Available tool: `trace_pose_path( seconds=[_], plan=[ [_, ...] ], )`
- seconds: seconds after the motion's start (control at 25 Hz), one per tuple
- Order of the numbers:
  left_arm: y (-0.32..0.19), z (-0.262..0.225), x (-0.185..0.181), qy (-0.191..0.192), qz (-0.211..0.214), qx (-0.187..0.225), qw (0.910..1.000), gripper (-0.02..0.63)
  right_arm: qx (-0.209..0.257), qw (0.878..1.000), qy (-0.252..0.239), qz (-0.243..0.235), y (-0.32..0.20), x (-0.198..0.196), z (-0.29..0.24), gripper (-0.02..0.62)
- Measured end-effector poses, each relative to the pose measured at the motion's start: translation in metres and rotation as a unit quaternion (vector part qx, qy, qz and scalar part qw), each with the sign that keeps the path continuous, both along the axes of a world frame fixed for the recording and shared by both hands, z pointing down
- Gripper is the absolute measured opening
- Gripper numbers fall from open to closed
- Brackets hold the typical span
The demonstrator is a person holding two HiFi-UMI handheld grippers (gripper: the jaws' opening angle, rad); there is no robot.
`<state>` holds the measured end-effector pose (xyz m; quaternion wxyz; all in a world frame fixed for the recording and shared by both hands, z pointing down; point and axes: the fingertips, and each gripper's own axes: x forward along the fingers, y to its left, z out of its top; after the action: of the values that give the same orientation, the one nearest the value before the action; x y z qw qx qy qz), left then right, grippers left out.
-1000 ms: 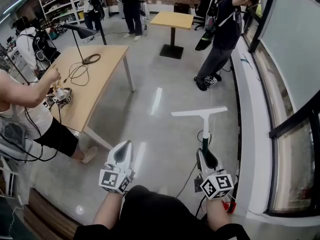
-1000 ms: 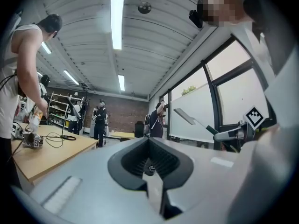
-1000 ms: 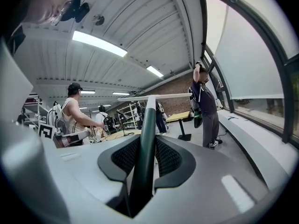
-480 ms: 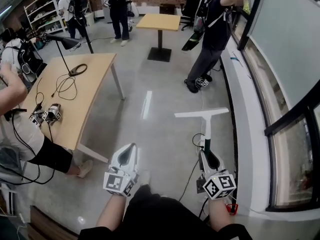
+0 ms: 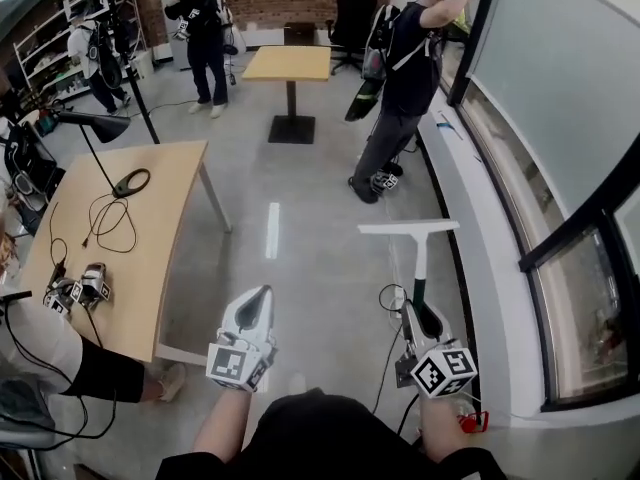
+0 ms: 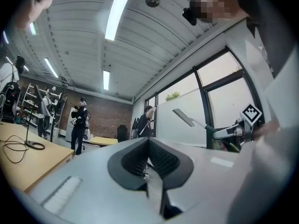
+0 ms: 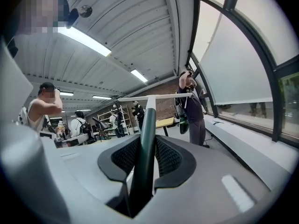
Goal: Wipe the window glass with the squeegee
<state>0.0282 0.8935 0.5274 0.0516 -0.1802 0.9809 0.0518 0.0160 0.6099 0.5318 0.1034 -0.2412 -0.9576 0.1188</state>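
Jaws of the right gripper (image 7: 145, 171) are clamped on the dark green handle of the squeegee (image 5: 419, 268), so that the tool is carried by this gripper alone. From the grip the handle runs straight forward, away from the body, and the white blade is set crosswise at its far end, like the bar of a T. In the right gripper view the blade is seen level and the handle appears tipped somewhat upward. The blade is held in the air over the floor (image 5: 320, 228), apart from any surface. The window glass (image 5: 590, 318) lies off to the right of the handle, beyond a white sill (image 5: 492, 268) that runs alongside it. The tool's long axis is thus roughly parallel to the window rather than aimed at it. A swing to the right and a lift are judged to be needed before the blade can be laid on the pane. The left gripper (image 5: 252, 313) is held level with the right one but further from the window, with its jaws pressed together on nothing. Both forearms are kept low in front of the body, pointing forward. Another person (image 5: 400, 88) stands further along the sill.
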Motion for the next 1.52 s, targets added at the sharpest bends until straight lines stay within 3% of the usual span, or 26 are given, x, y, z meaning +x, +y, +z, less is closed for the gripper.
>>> trace_pose_path(
  seconds=[0.36,0.6,1.0,1.16,1.36,1.52],
  plan=[
    [0.009,-0.008,-0.048,0.001,0.049,-0.007,0.9988,-0.002,0.015,0.998,0.002,0.055,0.014,-0.004,0.000,0.095],
    [-0.025,0.005,-0.077,-0.002,0.105,-0.001,0.9945,-0.002,0.025,0.994,0.014,0.101,-0.014,-0.008,-0.001,0.095],
    [-0.123,-0.016,-0.126,0.003,0.138,-0.019,0.9903,-0.003,0.007,0.994,-0.009,0.109,-0.093,-0.066,-0.016,0.095],
    [-0.155,-0.027,-0.155,-0.018,0.147,-0.021,0.9888,-0.002,-0.001,0.993,-0.026,0.115,-0.124,-0.093,-0.026,0.095],
    [-0.220,-0.030,-0.182,-0.015,0.187,-0.032,0.9817,-0.002,-0.010,0.987,-0.032,0.154,-0.185,-0.100,-0.032,0.095],
    [-0.277,-0.032,-0.197,-0.013,0.238,-0.028,0.9708,-0.002,-0.011,0.977,-0.032,0.211,-0.236,-0.086,-0.030,0.095]
  ],
)
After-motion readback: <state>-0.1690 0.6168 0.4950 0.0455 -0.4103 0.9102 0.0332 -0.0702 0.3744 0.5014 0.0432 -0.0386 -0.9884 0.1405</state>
